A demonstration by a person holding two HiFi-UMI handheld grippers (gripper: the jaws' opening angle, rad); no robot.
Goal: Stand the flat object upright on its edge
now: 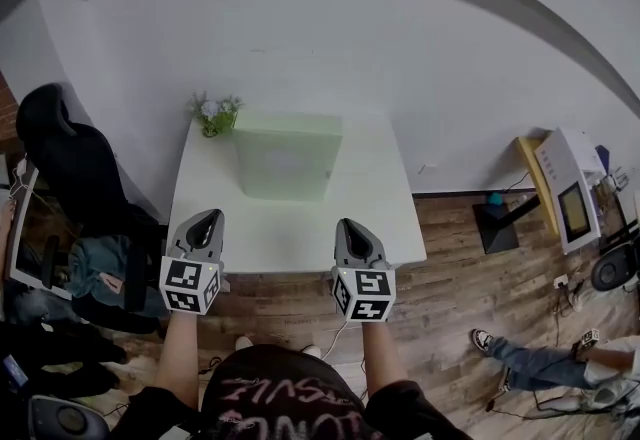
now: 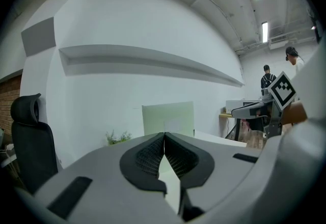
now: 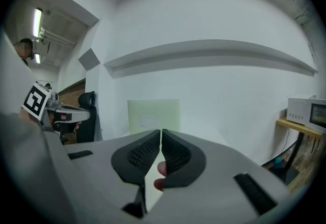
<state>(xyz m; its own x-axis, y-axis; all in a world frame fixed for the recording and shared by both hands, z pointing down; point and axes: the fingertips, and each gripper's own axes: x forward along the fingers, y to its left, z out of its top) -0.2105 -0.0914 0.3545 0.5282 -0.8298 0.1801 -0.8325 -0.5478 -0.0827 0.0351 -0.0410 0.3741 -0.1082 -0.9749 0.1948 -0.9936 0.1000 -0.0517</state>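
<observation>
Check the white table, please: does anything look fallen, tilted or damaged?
Nothing stands out. The pale green board stands upright near the far edge of the white table, and the small potted plant to its left is upright too.

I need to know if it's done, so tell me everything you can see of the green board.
The board is a pale green, matte, flat rectangle with a paler patch low on its face. It stands upright on its bottom edge at the far side of the white table, next to a small plant. Whether it leans on the wall behind it cannot be told. Nothing else touches it.
</observation>
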